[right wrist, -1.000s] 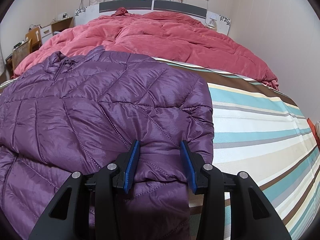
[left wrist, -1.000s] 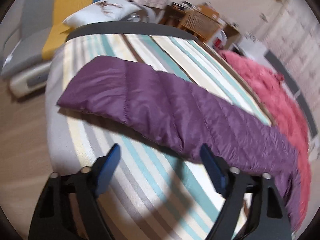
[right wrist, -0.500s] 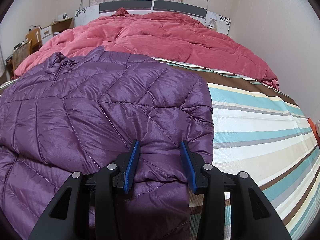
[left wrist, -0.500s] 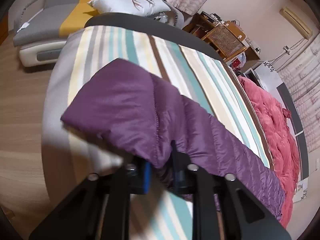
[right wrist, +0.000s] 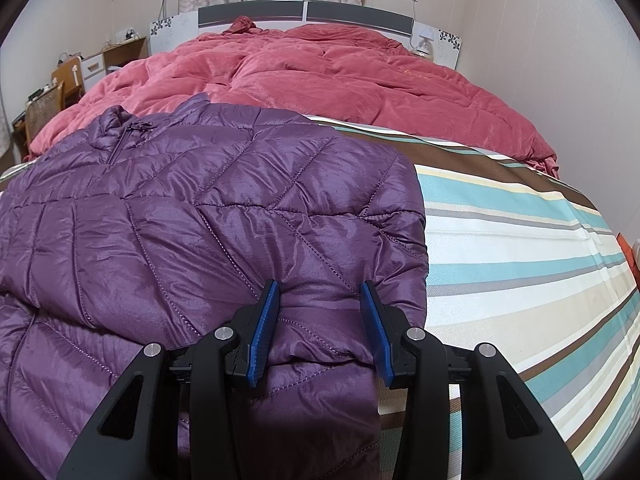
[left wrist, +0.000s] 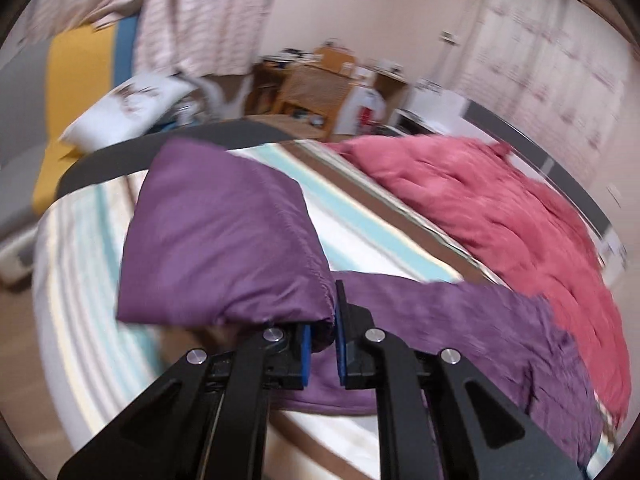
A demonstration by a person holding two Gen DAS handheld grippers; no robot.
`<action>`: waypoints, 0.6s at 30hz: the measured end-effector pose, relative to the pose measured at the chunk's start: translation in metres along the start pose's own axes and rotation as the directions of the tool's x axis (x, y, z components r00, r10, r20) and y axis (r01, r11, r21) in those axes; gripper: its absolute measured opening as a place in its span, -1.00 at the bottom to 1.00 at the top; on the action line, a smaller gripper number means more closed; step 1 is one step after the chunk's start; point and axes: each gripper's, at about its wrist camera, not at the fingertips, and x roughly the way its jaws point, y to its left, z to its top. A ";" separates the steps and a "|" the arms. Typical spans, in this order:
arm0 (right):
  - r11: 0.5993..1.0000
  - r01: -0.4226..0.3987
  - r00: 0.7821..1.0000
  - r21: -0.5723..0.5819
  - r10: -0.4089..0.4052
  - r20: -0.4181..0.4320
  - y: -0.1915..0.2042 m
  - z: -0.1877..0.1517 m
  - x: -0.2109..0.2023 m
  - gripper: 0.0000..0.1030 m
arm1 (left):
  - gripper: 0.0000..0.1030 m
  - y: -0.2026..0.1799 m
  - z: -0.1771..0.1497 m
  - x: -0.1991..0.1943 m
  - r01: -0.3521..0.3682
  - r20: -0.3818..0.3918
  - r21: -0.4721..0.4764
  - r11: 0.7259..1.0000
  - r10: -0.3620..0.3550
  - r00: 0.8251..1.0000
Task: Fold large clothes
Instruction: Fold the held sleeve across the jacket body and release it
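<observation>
The left wrist camera sits just behind the left claw (left wrist: 322,344), close over a raised fold of the purple jacket (left wrist: 224,240), and faces along the bed's foot end towards a cluttered desk (left wrist: 316,84) and sofa (left wrist: 76,80). The right wrist camera looks down past the right claw (right wrist: 320,328), close over the jacket, towards the headboard (right wrist: 304,10). Both views share the jacket, the striped sheet (right wrist: 520,248) and the red duvet (right wrist: 320,76).

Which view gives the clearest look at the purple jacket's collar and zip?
The right wrist view: the purple jacket lies spread and sharp, with its collar and zip visible at the far left. The left wrist view is blurred and shows only a sleeve pinched in the left gripper, no collar.
</observation>
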 end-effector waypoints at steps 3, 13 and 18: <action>1.000 -0.002 1.000 0.002 0.002 0.000 0.000 0.000 0.000 -0.18 | -0.83 -0.036 -0.005 -0.007 0.054 -0.009 0.088 0.995 -0.053 0.999; 1.000 -0.012 1.000 0.013 0.012 0.004 0.000 0.001 -0.001 -0.18 | -0.84 -0.158 -0.043 -0.041 0.206 -0.050 0.395 0.895 -0.203 0.978; 1.000 -0.014 1.000 0.016 0.014 0.005 0.001 0.001 -0.001 -0.18 | -0.84 -0.209 -0.073 -0.057 0.273 -0.103 0.527 0.805 -0.259 0.960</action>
